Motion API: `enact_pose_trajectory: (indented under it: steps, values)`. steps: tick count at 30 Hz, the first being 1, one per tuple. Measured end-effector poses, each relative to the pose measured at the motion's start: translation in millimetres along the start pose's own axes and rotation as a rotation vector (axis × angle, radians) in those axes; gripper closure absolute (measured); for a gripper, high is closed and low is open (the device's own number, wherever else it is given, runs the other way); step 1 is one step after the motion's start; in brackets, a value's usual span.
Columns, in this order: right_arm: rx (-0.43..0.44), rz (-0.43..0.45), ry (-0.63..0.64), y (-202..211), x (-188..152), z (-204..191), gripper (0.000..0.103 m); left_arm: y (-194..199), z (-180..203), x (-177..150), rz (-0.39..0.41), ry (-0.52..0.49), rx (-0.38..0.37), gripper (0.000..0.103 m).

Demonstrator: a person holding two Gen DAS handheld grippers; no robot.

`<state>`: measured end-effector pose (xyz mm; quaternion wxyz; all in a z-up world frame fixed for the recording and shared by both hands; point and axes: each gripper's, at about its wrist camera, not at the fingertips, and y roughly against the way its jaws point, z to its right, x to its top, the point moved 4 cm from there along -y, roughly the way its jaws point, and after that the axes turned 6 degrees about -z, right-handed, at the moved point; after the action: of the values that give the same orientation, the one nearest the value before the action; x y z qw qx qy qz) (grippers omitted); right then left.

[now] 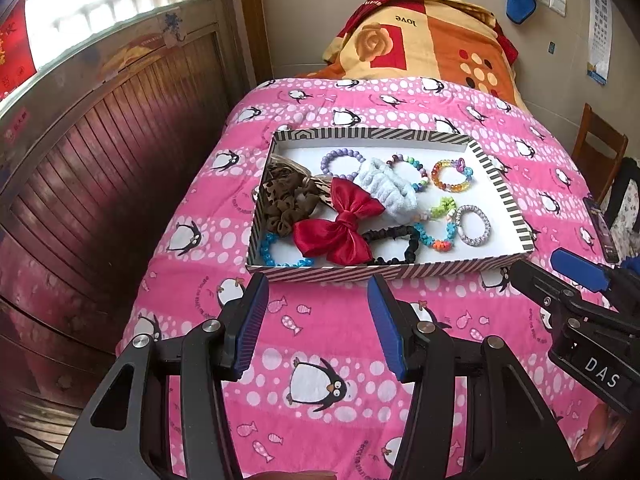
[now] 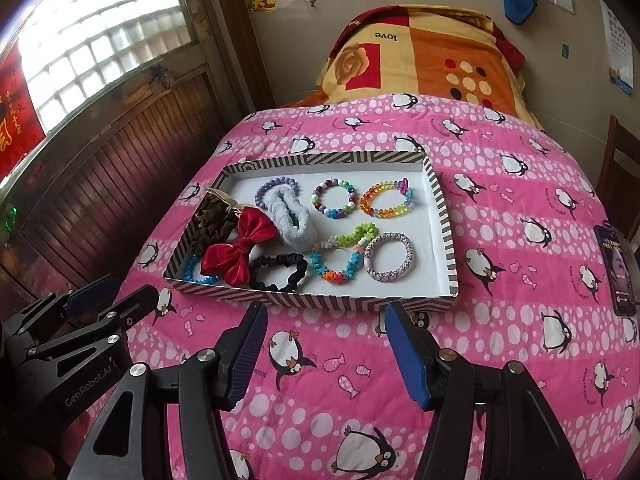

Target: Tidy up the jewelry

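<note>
A shallow striped box (image 1: 506, 196) (image 2: 442, 216) lies on the pink penguin quilt. Inside are a red satin bow (image 1: 340, 224) (image 2: 240, 250), a pale blue scrunchie (image 1: 386, 190) (image 2: 288, 216), a black scrunchie (image 1: 396, 242) (image 2: 280, 272), a brown scrunchie (image 1: 286, 200), and several bead bracelets, among them a rainbow one (image 1: 450, 176) (image 2: 386, 200) and a silver one (image 1: 474, 225) (image 2: 386, 257). My left gripper (image 1: 318, 328) hovers open just before the box's near edge, nothing between its fingers. My right gripper (image 2: 326, 356) also stands open and empty before the box.
A folded orange and red blanket (image 1: 424, 40) lies at the bed's far end. A dark phone (image 2: 616, 268) rests on the quilt at the right. A wooden panelled wall (image 1: 100, 152) runs along the left, and a wooden chair (image 1: 598, 148) stands at the right.
</note>
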<state>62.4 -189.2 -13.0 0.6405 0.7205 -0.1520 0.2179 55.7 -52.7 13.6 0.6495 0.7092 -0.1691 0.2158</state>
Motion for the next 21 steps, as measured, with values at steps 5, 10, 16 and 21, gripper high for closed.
enact_pose_trajectory:
  steps: [5,10,16,21]
  values:
    - [0.001,-0.001,0.000,1,-2,-2,0.044,0,0,0,0.001,0.002,-0.001,0.052]
    - [0.001,-0.003,0.003,1,-3,-2,0.044,0,0,-1,0.002,-0.002,-0.003,0.052]
    - [-0.006,-0.010,0.022,4,-6,-2,0.044,4,4,-2,0.002,-0.011,-0.008,0.052]
    - [-0.005,-0.009,0.008,8,-12,3,0.044,3,8,-4,0.005,-0.022,-0.013,0.052]
